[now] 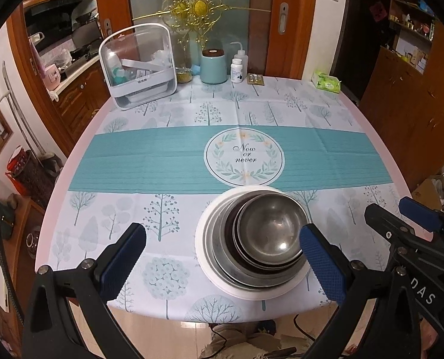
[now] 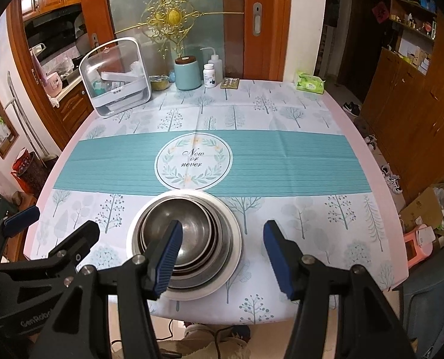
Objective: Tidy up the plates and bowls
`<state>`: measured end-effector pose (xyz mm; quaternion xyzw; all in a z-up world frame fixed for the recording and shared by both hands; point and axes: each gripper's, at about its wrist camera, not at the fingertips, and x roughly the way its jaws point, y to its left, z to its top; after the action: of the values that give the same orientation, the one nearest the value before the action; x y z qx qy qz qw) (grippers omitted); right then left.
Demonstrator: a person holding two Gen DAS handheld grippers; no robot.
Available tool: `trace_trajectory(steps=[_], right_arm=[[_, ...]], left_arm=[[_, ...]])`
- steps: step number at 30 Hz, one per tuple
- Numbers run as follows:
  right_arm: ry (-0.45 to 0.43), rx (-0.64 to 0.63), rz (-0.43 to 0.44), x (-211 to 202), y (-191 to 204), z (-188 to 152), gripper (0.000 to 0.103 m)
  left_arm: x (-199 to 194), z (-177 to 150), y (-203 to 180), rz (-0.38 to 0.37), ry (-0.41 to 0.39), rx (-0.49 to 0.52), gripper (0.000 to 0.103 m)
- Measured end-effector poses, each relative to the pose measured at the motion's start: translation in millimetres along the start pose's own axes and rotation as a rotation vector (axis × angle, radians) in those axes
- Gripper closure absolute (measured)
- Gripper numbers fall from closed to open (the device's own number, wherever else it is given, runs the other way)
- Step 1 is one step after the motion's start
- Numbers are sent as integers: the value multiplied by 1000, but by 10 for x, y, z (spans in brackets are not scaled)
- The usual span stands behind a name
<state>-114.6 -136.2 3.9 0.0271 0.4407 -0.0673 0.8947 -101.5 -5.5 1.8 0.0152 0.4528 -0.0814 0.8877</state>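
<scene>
A stack of several steel bowls [image 1: 270, 233] nests on a white plate [image 1: 205, 257] near the front edge of the table; it also shows in the right wrist view, bowls [image 2: 198, 230] on the plate [image 2: 237, 239]. My left gripper [image 1: 222, 257] is open and empty, held above the front edge with the stack between and just beyond its fingers. My right gripper [image 2: 225, 257] is open and empty, its left finger over the bowls. The right gripper also appears at the right of the left wrist view [image 1: 401, 215].
A tablecloth with a teal band [image 1: 150, 158] covers the table. At the back stand a clear white-framed storage box [image 1: 138, 65], a teal canister [image 1: 213, 65], a pill bottle [image 1: 237, 70], a squeeze bottle [image 1: 242, 52] and a green tissue pack [image 1: 326, 81]. Wooden cabinets stand right.
</scene>
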Motion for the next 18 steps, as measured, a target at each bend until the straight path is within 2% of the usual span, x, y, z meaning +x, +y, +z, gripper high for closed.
trace_trajectory(steps=[18], right_arm=[[-7,9,-20,31,-43,90,46]], left_arm=[[30,102,-45,-7,-8,15,1]])
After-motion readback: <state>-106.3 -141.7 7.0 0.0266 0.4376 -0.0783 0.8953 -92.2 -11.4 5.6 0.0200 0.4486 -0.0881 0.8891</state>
